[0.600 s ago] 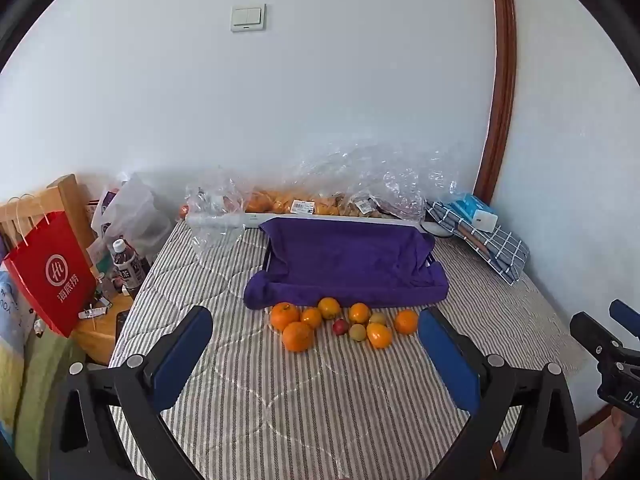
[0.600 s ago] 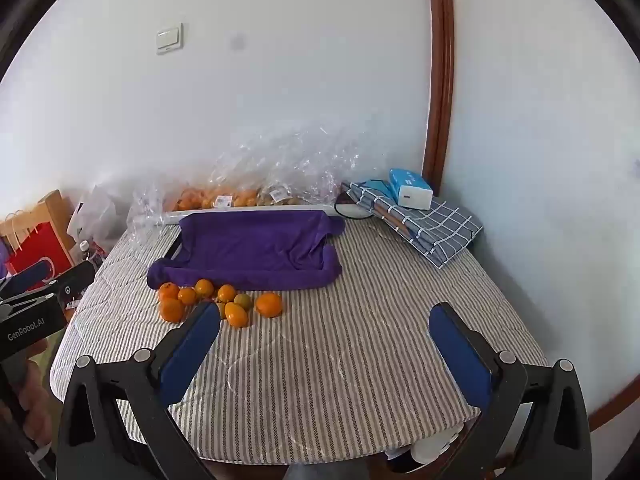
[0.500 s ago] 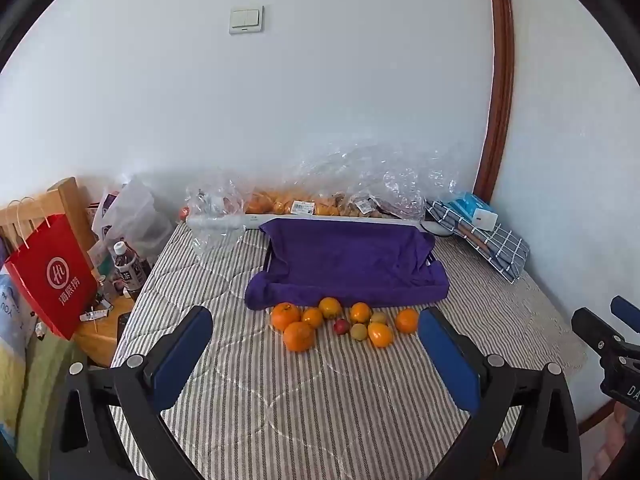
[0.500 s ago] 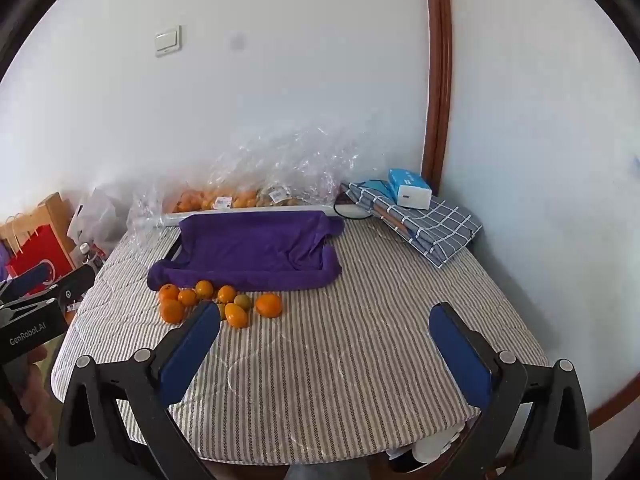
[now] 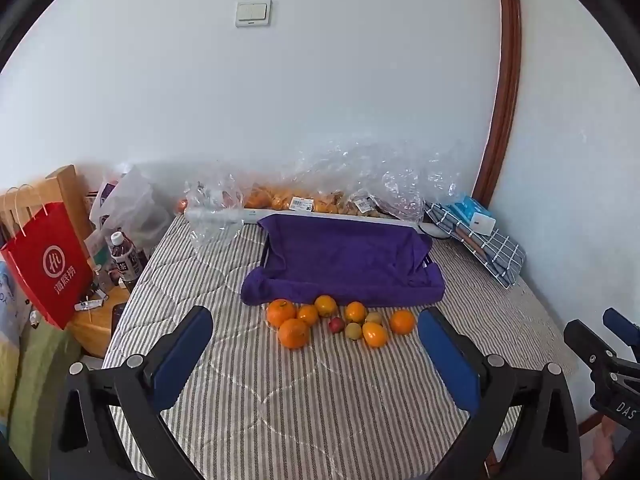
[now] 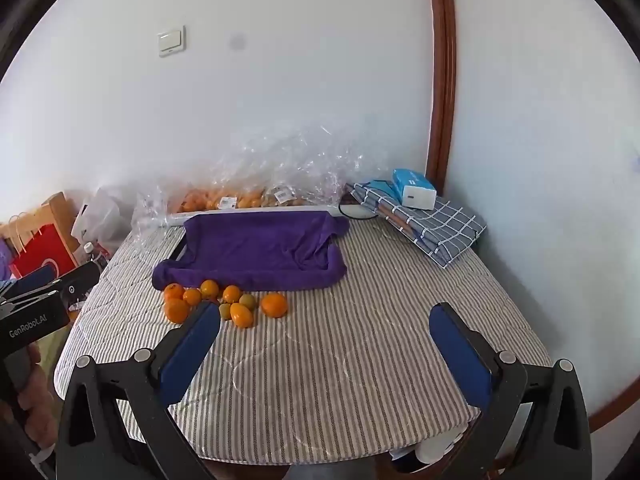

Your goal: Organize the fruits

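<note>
Jaws of left gripper [image 5: 316, 342] and right gripper [image 6: 325, 332] spread wide, nothing held; round orange fruits [image 5: 294, 333] clustered at 6 o'clock of purple towel-draped tray [image 5: 344, 264].

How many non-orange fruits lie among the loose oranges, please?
3: red fruit at the cluster's middle, greenish fruit beside it, duller fruit just behind; more may be hidden.

A home room: a striped quilted bed [image 5: 320, 400] against white walls, a light switch [image 5: 253, 13], shopping bags [image 5: 48, 264] and a folded cloth [image 6: 436, 224].
</note>
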A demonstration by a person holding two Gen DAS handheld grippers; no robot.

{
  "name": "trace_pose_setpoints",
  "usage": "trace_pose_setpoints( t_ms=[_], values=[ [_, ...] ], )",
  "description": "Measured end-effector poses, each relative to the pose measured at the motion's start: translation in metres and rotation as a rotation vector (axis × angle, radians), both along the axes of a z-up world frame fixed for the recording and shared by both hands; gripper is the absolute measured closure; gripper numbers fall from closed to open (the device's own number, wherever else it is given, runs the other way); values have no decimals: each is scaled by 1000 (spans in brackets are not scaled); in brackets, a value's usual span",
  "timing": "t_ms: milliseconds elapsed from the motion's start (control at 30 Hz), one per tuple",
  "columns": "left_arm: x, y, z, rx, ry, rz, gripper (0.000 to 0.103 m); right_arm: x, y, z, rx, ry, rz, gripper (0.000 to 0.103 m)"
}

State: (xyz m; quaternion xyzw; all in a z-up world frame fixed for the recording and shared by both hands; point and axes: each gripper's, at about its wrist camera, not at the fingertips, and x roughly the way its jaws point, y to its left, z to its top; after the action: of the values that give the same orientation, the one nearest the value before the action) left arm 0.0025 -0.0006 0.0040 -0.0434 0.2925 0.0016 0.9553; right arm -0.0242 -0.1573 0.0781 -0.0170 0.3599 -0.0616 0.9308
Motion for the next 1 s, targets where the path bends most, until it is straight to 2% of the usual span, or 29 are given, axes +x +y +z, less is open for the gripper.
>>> trace_pose_setpoints(
  t_ms=[300, 633, 1000],
  values=[
    [-1, 7, 1, -42, -6, 20, 0, 4, -2, 2, 13, 12, -8, 0],
    [9, 1, 0, -12, -10, -17, 0, 8, 2, 0, 17, 14, -11, 0],
    [17, 10, 0, -21, -11, -22, 0, 22, 11, -3, 19, 19, 9, 0]
  ],
)
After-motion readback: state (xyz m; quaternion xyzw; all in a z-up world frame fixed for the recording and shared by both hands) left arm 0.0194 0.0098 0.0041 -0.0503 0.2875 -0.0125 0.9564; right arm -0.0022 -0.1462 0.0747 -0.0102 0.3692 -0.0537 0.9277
